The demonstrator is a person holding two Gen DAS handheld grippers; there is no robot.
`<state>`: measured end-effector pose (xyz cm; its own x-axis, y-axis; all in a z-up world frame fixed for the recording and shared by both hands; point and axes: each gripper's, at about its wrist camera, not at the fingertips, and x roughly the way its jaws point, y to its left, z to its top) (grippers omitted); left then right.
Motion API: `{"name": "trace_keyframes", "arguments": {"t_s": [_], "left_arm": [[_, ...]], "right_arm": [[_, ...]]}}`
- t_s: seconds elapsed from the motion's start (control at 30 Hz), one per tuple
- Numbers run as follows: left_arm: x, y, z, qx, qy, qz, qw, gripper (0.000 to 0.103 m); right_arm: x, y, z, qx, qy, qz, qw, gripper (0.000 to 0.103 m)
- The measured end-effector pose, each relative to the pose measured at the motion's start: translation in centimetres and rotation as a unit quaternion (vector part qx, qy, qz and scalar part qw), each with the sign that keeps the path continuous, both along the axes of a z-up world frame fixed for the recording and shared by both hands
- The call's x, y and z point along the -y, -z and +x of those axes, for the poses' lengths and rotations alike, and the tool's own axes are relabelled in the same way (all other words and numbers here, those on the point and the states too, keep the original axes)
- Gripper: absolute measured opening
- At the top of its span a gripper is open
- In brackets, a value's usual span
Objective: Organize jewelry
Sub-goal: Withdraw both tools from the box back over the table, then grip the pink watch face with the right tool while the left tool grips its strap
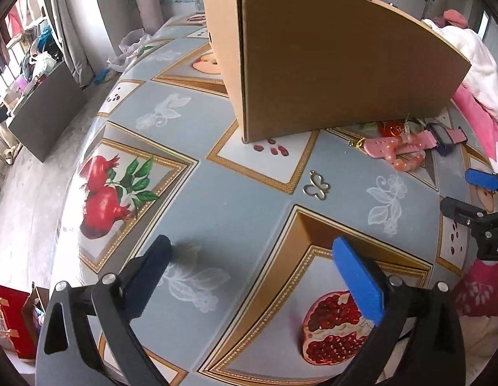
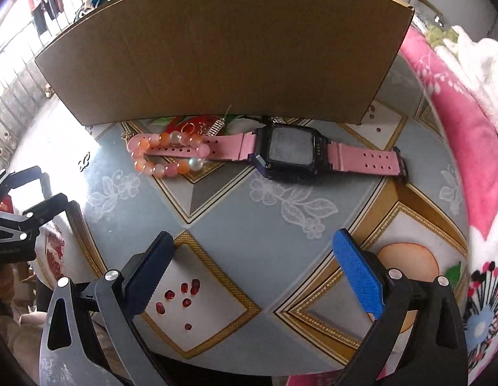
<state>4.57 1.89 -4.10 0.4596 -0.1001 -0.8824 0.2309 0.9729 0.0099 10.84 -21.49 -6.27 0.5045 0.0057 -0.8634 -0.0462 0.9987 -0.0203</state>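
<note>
Claws both wide, nothing between the pads. Left claw (image 1: 253, 276) hangs over bare patterned worktop (image 1: 242, 199), lower centre of its frame; gold butterfly charm (image 1: 316, 189) lies right of centre, apart from the rest. Right claw (image 2: 260, 273) sits lower centre of its frame. Pink-strap watch (image 2: 292, 154) lies flat mid-frame, bead bracelet (image 2: 168, 157) looped around its left strap end. Small red and gold pieces (image 2: 197, 125) sit just behind, against the foot of the cardboard box (image 2: 223, 48). Pink blanket (image 2: 457, 128) at right edge.
</note>
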Motion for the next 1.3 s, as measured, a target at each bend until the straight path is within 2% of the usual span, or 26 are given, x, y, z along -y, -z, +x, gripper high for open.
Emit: {"name": "trace_keyframes", "arguments": {"t_s": [0.13, 0.2, 0.27, 0.33, 0.43, 0.57, 0.63, 0.7, 0.87, 1.1, 1.2, 1.3], "left_arm": [[-0.7, -0.2, 0.2, 0.014, 0.006, -0.004, 0.9999, 0.099], [-0.8, -0.2, 0.2, 0.016, 0.006, -0.005, 0.9998, 0.099], [-0.9, -0.1, 0.1, 0.017, 0.009, -0.005, 0.9998, 0.099], [-0.9, -0.2, 0.2, 0.021, 0.006, -0.004, 0.9998, 0.099], [-1.2, -1.2, -0.2, 0.047, 0.007, -0.014, 0.9988, 0.095], [0.0, -3.6, -0.9, 0.099, 0.045, -0.048, 0.9929, 0.085], [1.3, -4.4, -1.1, 0.108, 0.078, -0.066, 0.9888, 0.08], [2.9, -4.5, -1.1, 0.112, 0.112, -0.067, 0.9851, 0.071], [6.8, -4.2, 0.0, 0.107, 0.175, -0.062, 0.9767, 0.048], [10.7, -2.3, 1.6, 0.08, 0.216, -0.078, 0.9699, 0.02], [11.5, -1.4, 1.9, 0.064, 0.222, -0.076, 0.97, 0.014], [11.5, -1.0, 2.4, 0.053, 0.226, -0.078, 0.9695, 0.013]], "right_arm": [[0.6, -0.4, -1.5, 0.0, -0.017, 0.022, 1.0, 0.095], [2.5, -0.9, -1.8, -0.007, -0.003, 0.061, 0.998, 0.095], [3.9, -2.0, -2.0, 0.013, 0.003, 0.094, 0.996, 0.094], [4.8, -2.9, -2.1, 0.032, 0.001, 0.097, 0.995, 0.085], [6.3, -4.1, -2.1, 0.054, 0.001, 0.093, 0.994, 0.078], [7.3, -4.9, -0.6, 0.056, -0.003, 0.095, 0.994, 0.07], [7.8, -4.6, -0.9, 0.058, -0.013, 0.09, 0.994, 0.067], [7.9, -4.2, -0.4, 0.058, -0.031, 0.081, 0.995, 0.065], [5.7, -4.1, 0.7, 0.056, -0.111, 0.035, 0.992, 0.065], [3.9, -3.2, 2.3, 0.04, -0.19, -0.02, 0.981, 0.063], [3.5, -2.8, 2.9, 0.033, -0.211, -0.029, 0.977, 0.063], [3.0, -2.4, 3.3, 0.03, -0.226, -0.047, 0.973, 0.06]]}}
